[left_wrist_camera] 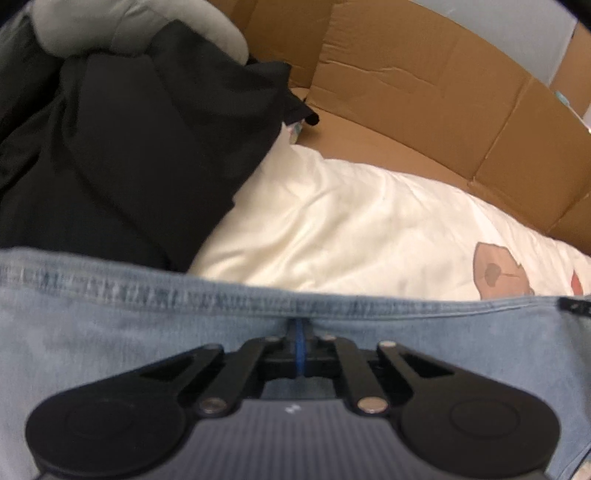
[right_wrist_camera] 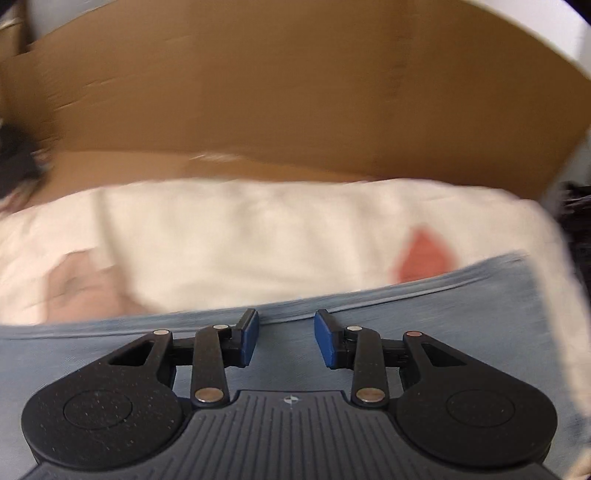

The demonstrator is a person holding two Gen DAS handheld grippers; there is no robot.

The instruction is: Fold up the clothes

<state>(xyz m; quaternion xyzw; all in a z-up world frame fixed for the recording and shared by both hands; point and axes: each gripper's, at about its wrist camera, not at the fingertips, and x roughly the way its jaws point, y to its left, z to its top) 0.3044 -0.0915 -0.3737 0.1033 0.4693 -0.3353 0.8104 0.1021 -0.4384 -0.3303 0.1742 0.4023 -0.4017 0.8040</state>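
A light blue denim garment [left_wrist_camera: 110,332] stretches across the lower part of the left wrist view, its stitched hem running straight from side to side. My left gripper [left_wrist_camera: 299,326] is shut, and its tips pinch the denim just below the hem. In the right wrist view the same blue cloth [right_wrist_camera: 461,314] lies under my right gripper [right_wrist_camera: 286,332]. That gripper stands open, its blue pads [right_wrist_camera: 251,332] apart with nothing pressed between them. The right wrist view is blurred.
A white sheet [left_wrist_camera: 351,229] with pink and red prints covers the surface under the denim. A pile of black clothing [left_wrist_camera: 147,147] with a grey piece [left_wrist_camera: 129,26] lies at the left. A brown cardboard wall [right_wrist_camera: 295,92] stands close behind.
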